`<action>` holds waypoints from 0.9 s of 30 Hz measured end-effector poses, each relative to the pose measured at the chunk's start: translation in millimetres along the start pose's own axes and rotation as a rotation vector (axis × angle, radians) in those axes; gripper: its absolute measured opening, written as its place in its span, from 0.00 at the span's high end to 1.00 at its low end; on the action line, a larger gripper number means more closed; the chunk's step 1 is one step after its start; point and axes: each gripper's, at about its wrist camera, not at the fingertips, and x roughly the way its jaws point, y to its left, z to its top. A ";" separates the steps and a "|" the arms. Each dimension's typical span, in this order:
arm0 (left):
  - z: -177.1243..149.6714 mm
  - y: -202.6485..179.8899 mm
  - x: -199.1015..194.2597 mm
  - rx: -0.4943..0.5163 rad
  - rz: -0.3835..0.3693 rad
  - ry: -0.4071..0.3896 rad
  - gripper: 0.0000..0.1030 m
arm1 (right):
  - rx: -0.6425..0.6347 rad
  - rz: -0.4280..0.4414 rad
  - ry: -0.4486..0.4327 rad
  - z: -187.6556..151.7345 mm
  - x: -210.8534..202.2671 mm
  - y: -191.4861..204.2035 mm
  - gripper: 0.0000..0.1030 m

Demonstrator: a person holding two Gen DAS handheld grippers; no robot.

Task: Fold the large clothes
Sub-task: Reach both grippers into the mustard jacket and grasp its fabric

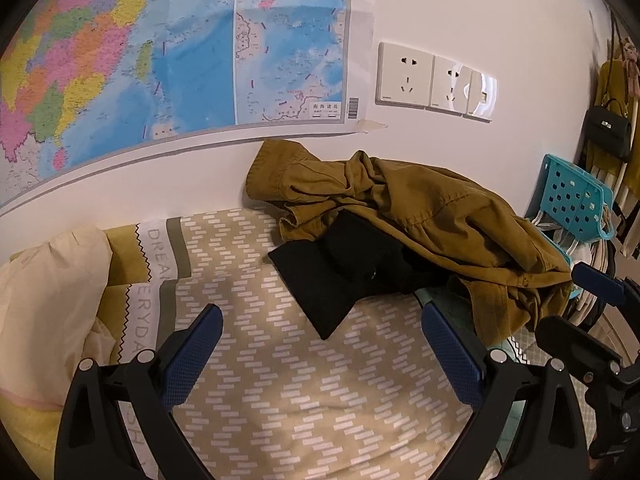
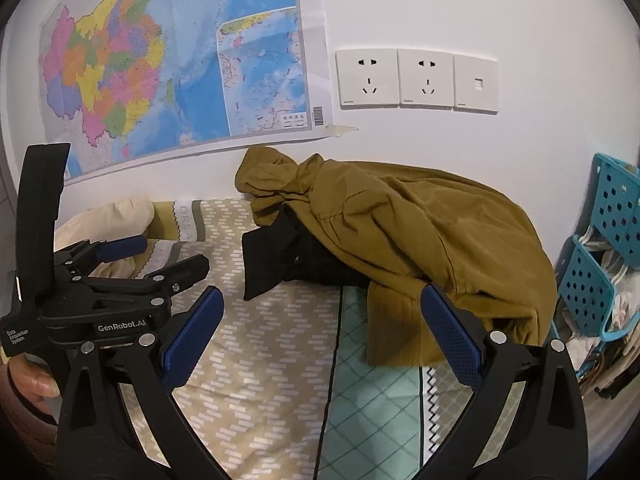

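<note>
Both grippers, left gripper [image 1: 322, 354] and right gripper [image 2: 322, 340], hover with fingers spread wide and empty above the patterned bedspread [image 1: 280, 380]. Task garment, a mustard jacket [image 2: 420, 232], lies crumpled against the wall over a black garment [image 2: 280, 264]. Assessed step: approach before first grasp; next move calls for seizing the jacket's edges and spreading it flat.

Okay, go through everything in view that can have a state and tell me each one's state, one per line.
Mustard-brown cotton jacket: crumpled, unfolded, draped over the black garment.
Black fabric garment: partly covered, lying on the bed.
Left gripper: open, empty.
Right gripper: open, empty.
White wall sockets: nothing plugged in.
</note>
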 end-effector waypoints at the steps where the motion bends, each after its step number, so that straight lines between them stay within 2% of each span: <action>1: 1.2 -0.1 0.8 0.001 0.000 -0.002 0.07 | -0.001 -0.002 -0.004 2.2 0.5 -0.4 0.05; 10: 6.2 -2.8 8.5 0.005 -0.005 0.000 0.07 | -0.020 -0.015 -0.004 11.4 7.2 -3.4 0.05; 16: 10.8 1.4 24.5 0.000 0.011 0.014 0.07 | -0.086 -0.047 -0.001 33.4 26.8 -0.8 0.05; 21: 15.2 14.5 44.0 -0.018 0.038 0.042 0.07 | -0.154 -0.078 0.041 59.7 68.1 -0.9 0.05; 27: 14.2 40.4 62.9 -0.069 0.079 0.086 0.07 | -0.206 -0.088 0.176 80.3 141.1 -7.1 0.06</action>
